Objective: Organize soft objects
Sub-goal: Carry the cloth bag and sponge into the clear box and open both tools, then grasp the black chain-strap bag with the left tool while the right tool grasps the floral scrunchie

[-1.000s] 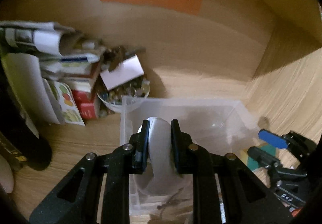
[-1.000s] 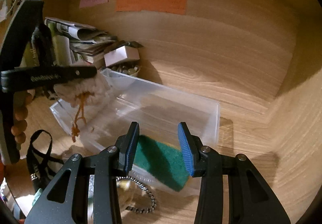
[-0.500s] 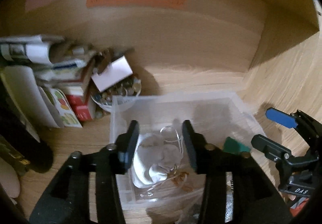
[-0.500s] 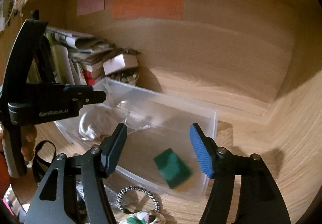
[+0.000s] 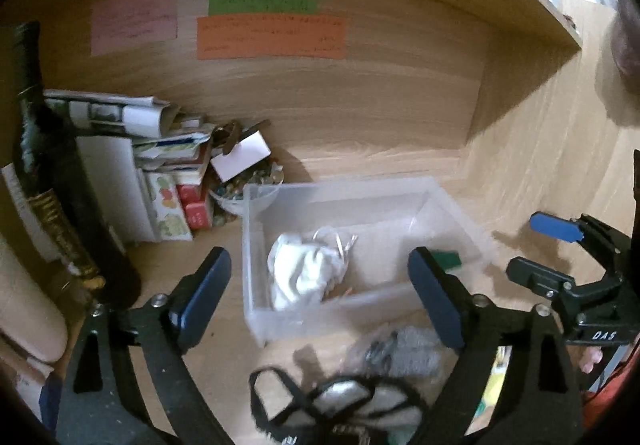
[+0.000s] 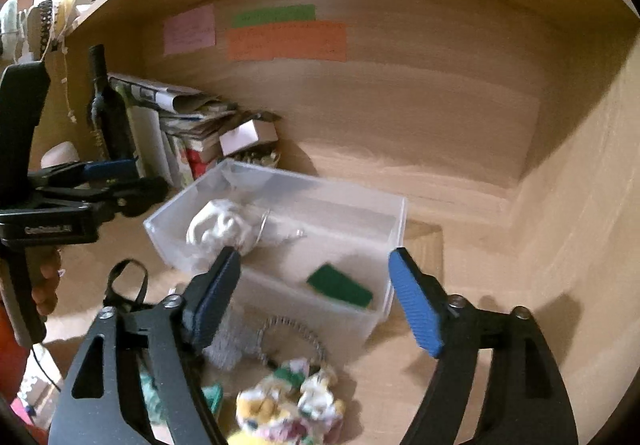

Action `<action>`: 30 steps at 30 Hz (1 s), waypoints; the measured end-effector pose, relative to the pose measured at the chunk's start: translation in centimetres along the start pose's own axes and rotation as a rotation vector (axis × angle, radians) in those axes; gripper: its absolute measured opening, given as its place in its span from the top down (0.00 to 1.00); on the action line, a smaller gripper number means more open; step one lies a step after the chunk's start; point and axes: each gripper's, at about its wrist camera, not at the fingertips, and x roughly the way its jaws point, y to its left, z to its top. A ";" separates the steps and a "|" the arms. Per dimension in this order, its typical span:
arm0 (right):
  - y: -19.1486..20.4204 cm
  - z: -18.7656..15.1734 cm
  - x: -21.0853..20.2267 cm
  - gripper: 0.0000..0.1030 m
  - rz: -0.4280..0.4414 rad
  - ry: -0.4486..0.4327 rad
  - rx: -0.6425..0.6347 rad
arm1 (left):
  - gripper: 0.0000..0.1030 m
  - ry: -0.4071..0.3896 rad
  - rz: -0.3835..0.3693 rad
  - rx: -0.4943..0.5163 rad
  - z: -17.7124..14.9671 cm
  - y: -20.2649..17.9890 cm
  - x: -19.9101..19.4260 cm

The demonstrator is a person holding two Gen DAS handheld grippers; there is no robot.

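Both my tools were released and empty: the left gripper (image 5: 320, 297) and the right gripper (image 6: 316, 297) had jaws wide apart. I judged a next pick was due: nearest lay a crumpled floral cloth (image 6: 292, 401). Farther, the clear plastic bin (image 6: 360, 201) held a white plush piece (image 6: 220, 229) and a flat green sponge (image 6: 340, 285).

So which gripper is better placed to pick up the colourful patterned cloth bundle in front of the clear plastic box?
Probably the right gripper. Its fingers are open and the colourful patterned cloth bundle lies just below them, outside the clear plastic box. The left gripper, also open, faces a black strap instead.
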 end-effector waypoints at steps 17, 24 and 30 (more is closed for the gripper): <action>-0.6 -7.2 2.5 0.20 0.007 0.191 0.063 | 0.06 0.224 0.016 -0.044 -9.3 1.8 1.1; -1.4 -8.3 3.4 0.33 0.033 0.244 0.100 | 0.24 0.256 -0.032 -0.041 -10.1 1.4 2.0; -1.7 -8.7 3.6 0.52 0.068 0.275 0.108 | 0.35 0.251 -0.021 -0.021 -10.5 1.1 2.0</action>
